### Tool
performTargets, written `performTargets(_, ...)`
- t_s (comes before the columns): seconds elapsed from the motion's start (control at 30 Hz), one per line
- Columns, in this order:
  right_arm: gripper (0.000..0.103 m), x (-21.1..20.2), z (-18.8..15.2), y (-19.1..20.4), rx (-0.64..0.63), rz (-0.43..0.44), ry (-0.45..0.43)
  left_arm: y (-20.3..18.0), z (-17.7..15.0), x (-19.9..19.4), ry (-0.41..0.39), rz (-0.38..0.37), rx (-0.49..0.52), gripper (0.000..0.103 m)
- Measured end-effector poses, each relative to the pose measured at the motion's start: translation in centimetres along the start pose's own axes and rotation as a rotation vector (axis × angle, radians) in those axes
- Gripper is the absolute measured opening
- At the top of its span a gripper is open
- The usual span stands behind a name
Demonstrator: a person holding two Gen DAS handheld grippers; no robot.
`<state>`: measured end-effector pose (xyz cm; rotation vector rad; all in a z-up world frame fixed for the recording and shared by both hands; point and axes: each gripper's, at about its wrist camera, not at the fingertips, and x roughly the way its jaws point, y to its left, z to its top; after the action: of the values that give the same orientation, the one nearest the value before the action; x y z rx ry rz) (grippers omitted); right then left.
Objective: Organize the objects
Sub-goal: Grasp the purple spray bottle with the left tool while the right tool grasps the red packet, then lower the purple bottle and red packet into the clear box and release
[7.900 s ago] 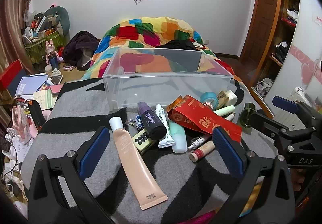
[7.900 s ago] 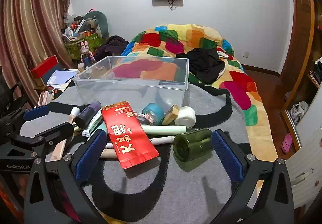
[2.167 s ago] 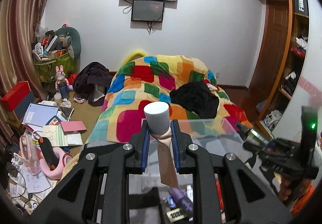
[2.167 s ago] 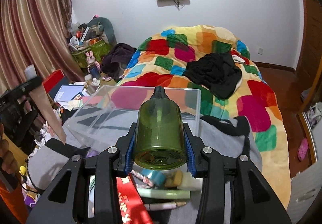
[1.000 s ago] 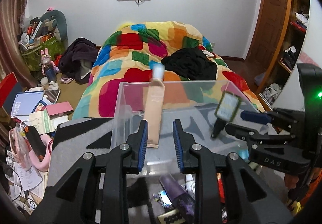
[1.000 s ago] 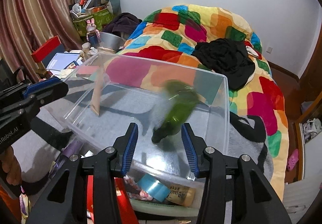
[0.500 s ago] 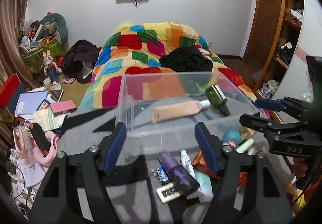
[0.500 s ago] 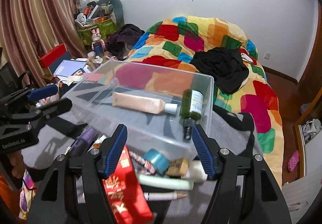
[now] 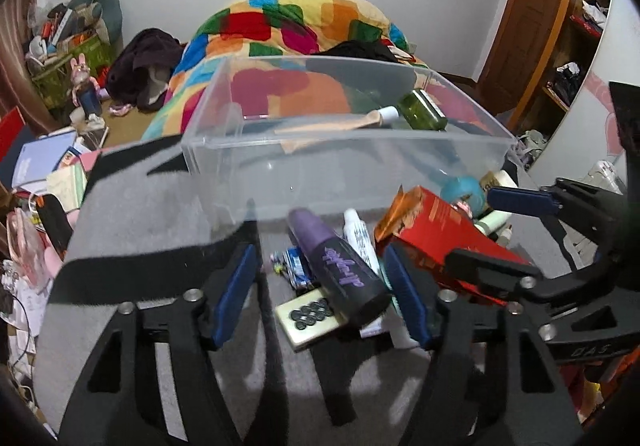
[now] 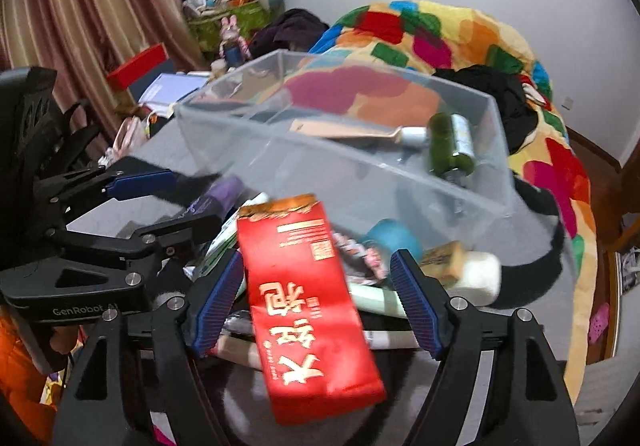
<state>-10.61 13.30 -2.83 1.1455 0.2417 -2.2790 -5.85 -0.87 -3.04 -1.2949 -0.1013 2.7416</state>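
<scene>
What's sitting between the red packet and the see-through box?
In the right wrist view, a blue tape roll and a small patterned wrapper lie between the red packet and the near wall of the clear box, on the grey blanket.

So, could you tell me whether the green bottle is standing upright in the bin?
No, tipped: the green bottle lies on its side in the clear bin.

From my right camera the red packet [image 10: 310, 302] is smeared with blur and hides the tubes beneath it. At three o'clock in my left camera, the blue tape roll [image 9: 460, 187] sits half-hidden behind it.
</scene>
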Motion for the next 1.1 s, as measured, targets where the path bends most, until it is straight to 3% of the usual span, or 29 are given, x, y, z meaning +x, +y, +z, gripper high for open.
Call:
performTargets(0.37, 0.072, 1.9, 0.3, 1.0, -0.012, 0.024, 0.031, 0.2, -1.1, 0.1, 0.006, -0.013, 0.002, 0.026)
performTargets(0.47, 0.055, 2.0, 0.1, 1.1, -0.011, 0.03, 0.033, 0.4, -1.3, -0.1, -0.001, -0.006, -0.003, 0.025)
performTargets(0.77, 0.051, 0.4, -0.2, 0.8, 0.012, 0.044, -0.013, 0.7, -1.2, -2.5, -0.058, 0.002, -0.004, 0.025)
performTargets(1.1, 0.051, -4.2, 1.0, 0.3, 0.041, 0.048, -0.136, 0.4, 0.5, -6.0, -0.16, -0.007, 0.013, 0.025)
